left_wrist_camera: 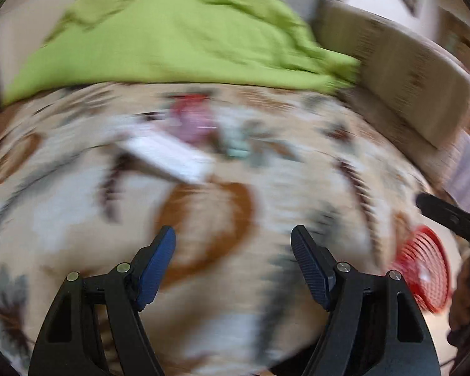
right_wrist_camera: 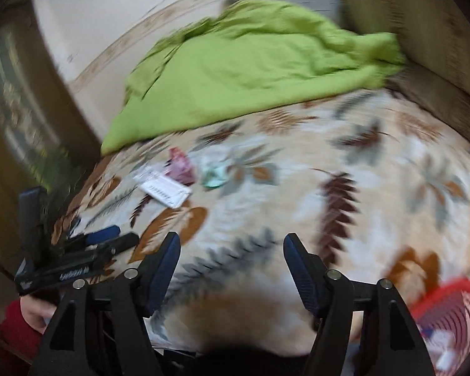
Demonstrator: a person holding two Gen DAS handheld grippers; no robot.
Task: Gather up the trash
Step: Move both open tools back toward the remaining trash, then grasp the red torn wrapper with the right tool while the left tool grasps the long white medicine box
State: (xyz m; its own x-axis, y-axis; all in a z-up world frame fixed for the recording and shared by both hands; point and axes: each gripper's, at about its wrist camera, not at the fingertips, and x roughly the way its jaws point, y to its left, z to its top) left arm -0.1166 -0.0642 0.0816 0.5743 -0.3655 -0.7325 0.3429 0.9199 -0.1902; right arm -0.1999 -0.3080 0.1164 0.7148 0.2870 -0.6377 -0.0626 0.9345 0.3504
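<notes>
Both grippers stand wide open with nothing between the blue pads: the left gripper [left_wrist_camera: 233, 269] and the right gripper [right_wrist_camera: 232, 268] each hover above the leaf-patterned bedspread [right_wrist_camera: 344, 163]. Both views are motion-blurred, so fine detail cannot be read.

Trash lies ahead of both grippers, grouped in one cluster — a white printed card [right_wrist_camera: 166, 191], a crumpled pink wrapper [right_wrist_camera: 181, 166] touching its far end, and a pale green scrap [right_wrist_camera: 214, 178] just beside the wrapper. From the right gripper the cluster sits forward and to the left; from the left gripper it sits almost straight ahead, slightly left. The card's long axis runs diagonally across both views, near end to the right.

Judgement: the left gripper appears the nearer and better aligned; its jaws would need rotating to span the card's short side.

Collection point: a red slatted basket [right_wrist_camera: 451, 316] sits low on the right of the right gripper, with some pale items already inside, and to the right of the left gripper [left_wrist_camera: 423, 269].

Clearances: open bedspread lies between the grippers and the cluster. A green blanket [right_wrist_camera: 250, 72] bounds the area beyond the trash, near but apart from it. The bed edge falls away to the left — the cluster lies near that edge.
</notes>
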